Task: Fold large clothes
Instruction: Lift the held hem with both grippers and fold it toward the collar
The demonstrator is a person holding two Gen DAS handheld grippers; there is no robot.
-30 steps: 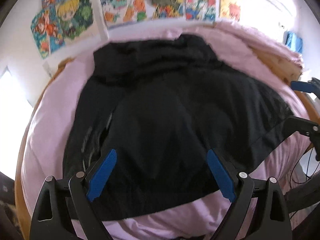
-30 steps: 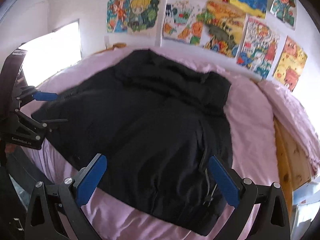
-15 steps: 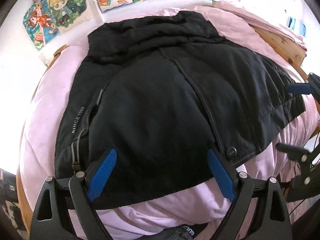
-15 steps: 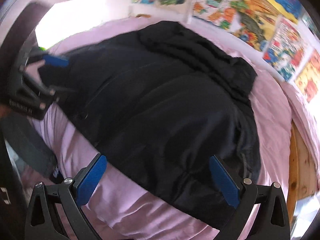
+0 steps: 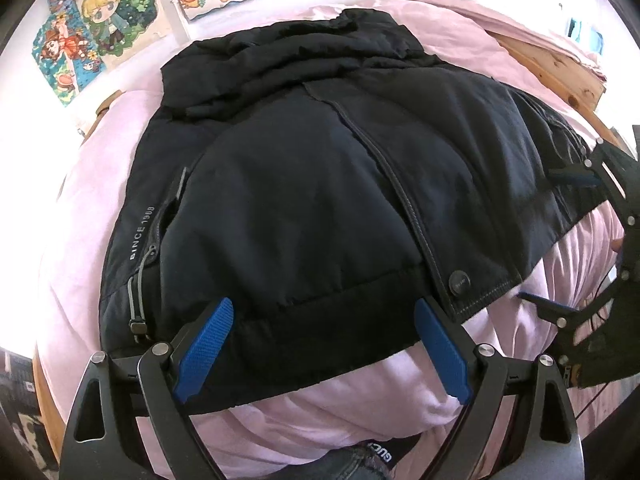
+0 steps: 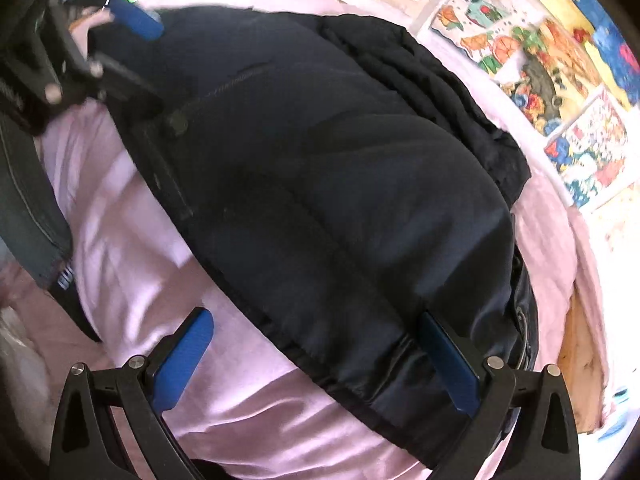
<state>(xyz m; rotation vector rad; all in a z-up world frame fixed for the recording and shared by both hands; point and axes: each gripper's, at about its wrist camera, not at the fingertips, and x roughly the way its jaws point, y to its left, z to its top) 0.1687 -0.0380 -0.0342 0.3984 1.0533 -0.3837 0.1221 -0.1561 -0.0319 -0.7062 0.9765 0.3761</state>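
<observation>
A large black padded jacket [image 5: 304, 184] lies spread front-up on a pink bedsheet [image 5: 80, 216], hood toward the wall, zip and a snap button facing me. My left gripper [image 5: 322, 312] hovers open over the jacket's near hem, blue pads wide apart with only the hem below them. In the right wrist view the same jacket [image 6: 340, 184] fills the frame. My right gripper [image 6: 316, 328] is open over its hem corner, one pad above the sheet and the other above the fabric. Each gripper shows at the edge of the other's view.
Colourful cartoon posters [image 5: 100, 24] cover the white wall behind the bed. A wooden bed frame [image 5: 560, 68] runs along the right side, with rumpled pink bedding beyond it. A person's jeans and waistband [image 5: 360, 460] show at the bottom edge.
Both grippers have come down closer to the jacket's near hem. The right gripper has dropped further and rolled, so the jacket now sits tilted in its view. Jaws stayed open.
</observation>
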